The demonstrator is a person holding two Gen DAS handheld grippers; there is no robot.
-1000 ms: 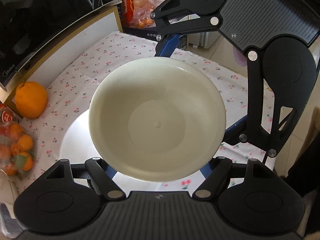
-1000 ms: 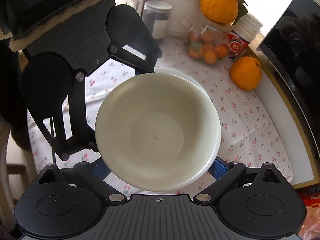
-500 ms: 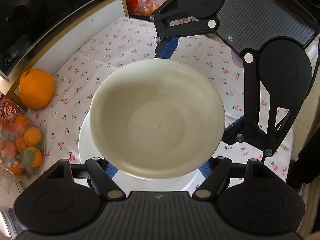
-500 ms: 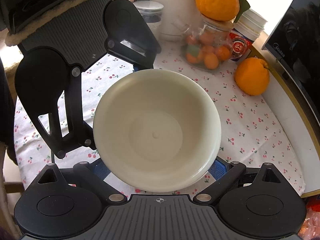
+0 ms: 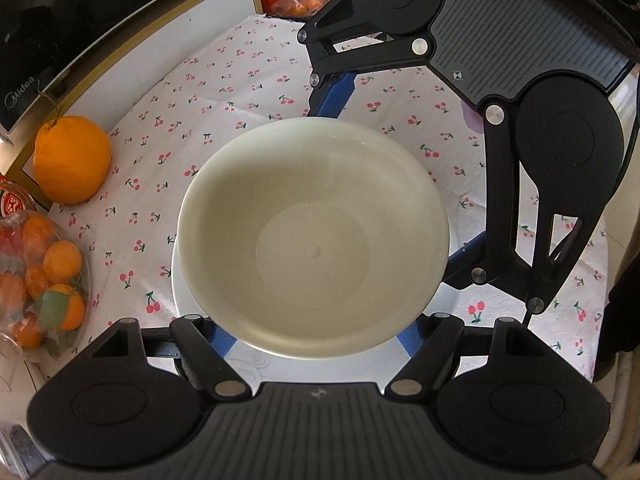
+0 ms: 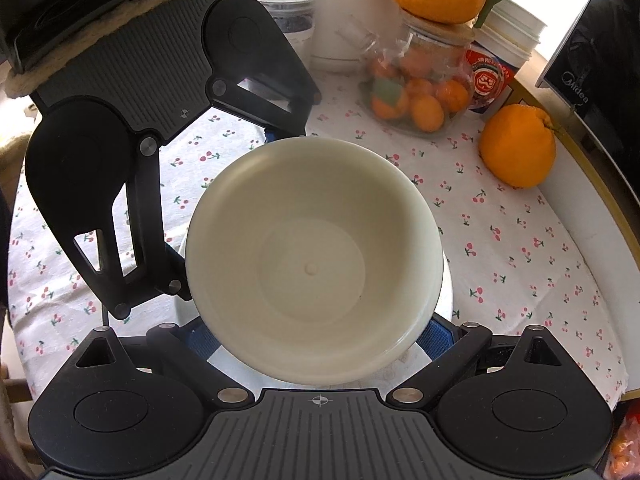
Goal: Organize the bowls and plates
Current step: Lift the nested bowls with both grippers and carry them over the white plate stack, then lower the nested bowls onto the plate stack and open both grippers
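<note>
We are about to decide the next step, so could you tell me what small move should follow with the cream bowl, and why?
Probably a gentle, level lowering. The cream round bowl, gripped from opposite sides by the left gripper and right gripper, sits over the white flat plate on the cherry-print tablecloth. Whether it touches is unclear.

Cream bowl (image 5: 312,240) upright, seemingly above white plate (image 5: 182,296)
</note>
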